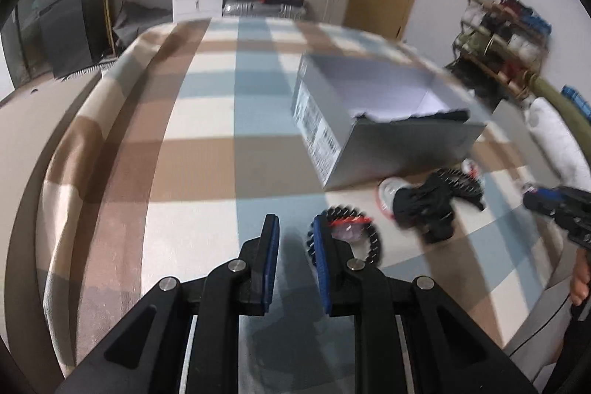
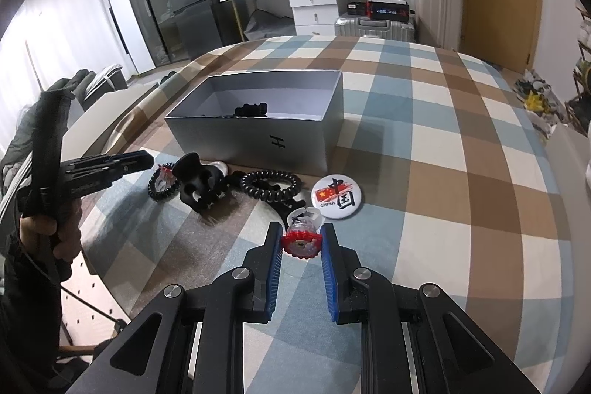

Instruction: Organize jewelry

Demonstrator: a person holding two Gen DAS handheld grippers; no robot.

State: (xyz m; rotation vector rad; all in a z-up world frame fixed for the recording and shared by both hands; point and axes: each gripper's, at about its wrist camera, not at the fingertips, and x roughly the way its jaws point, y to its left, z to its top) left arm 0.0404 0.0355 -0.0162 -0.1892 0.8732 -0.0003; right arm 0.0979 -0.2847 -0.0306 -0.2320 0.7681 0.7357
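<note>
Matt grey cardboard box (image 2: 258,135) on checked woven cloth (image 2: 424,172); glossy badge (image 2: 338,196), clear plastic ring (image 2: 301,239)

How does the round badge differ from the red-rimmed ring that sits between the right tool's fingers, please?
The badge lies flat on the checked blanket, free of both tools; the ring sits between the fingers of the right tool. The badge is white and opaque with a red flag and black characters; the ring has a clear top with a toothed red rim. The badge looks wider. Both are round and outside the grey box.
</note>
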